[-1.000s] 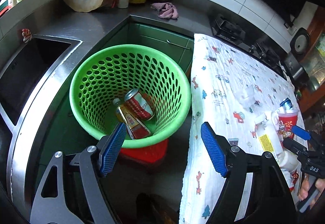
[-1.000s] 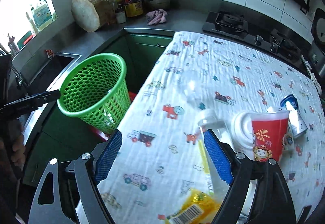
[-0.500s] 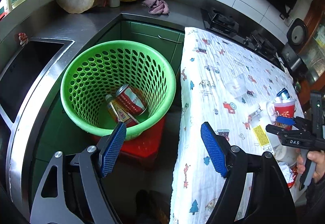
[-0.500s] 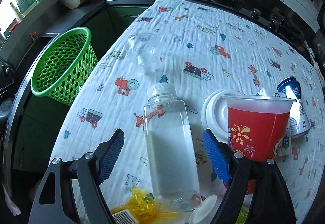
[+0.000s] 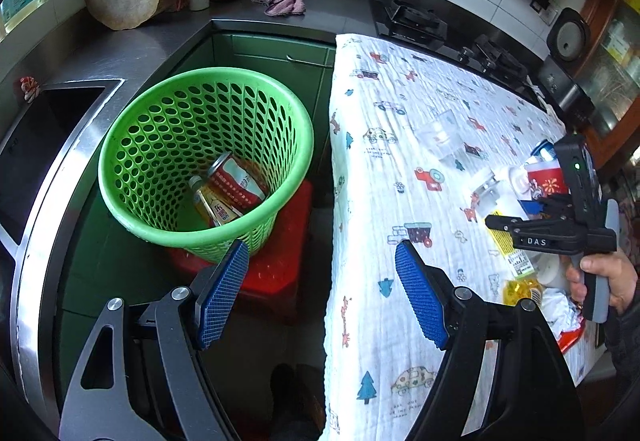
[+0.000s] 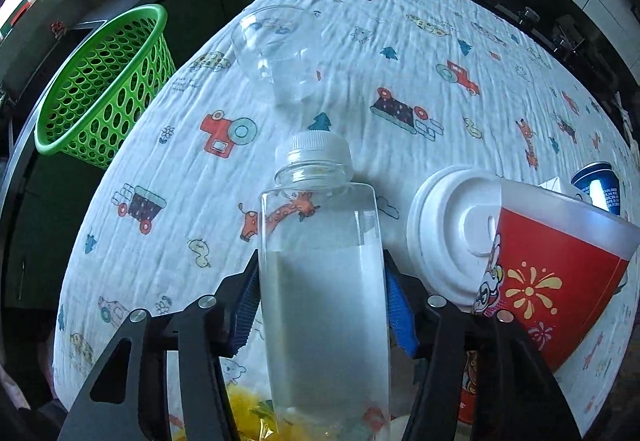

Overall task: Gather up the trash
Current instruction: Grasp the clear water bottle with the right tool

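So my right gripper [image 6: 322, 305] has just been closing, and its blue pads are now pressed against both sides of the clear plastic bottle [image 6: 324, 281] — white cap pointing away from me, cloudy liquid filling most of it. The bottle's lying on the cartoon-print tablecloth [image 6: 400, 53]. Right beside it, off my right finger, there's a white lid [image 6: 448, 229] and a red paper cup [image 6: 552, 273] tipped on its side, with a blue can [image 6: 596, 187] peeking out behind that. Further ahead of the bottle sits a clear plastic cup [image 6: 276, 49], also tipped over. Some yellow wrapper [image 6: 256, 413] is tucked under the bottle, down near my palm.

My left gripper [image 5: 320, 297] is wide open with nothing between the pads, hanging over the gap beside the table. The green basket [image 5: 120, 165] is just ahead and to its left, on a red stool [image 5: 280, 265], with a red can [image 5: 236, 181] and a yellow-labelled bottle [image 5: 216, 205] already in the bottom.
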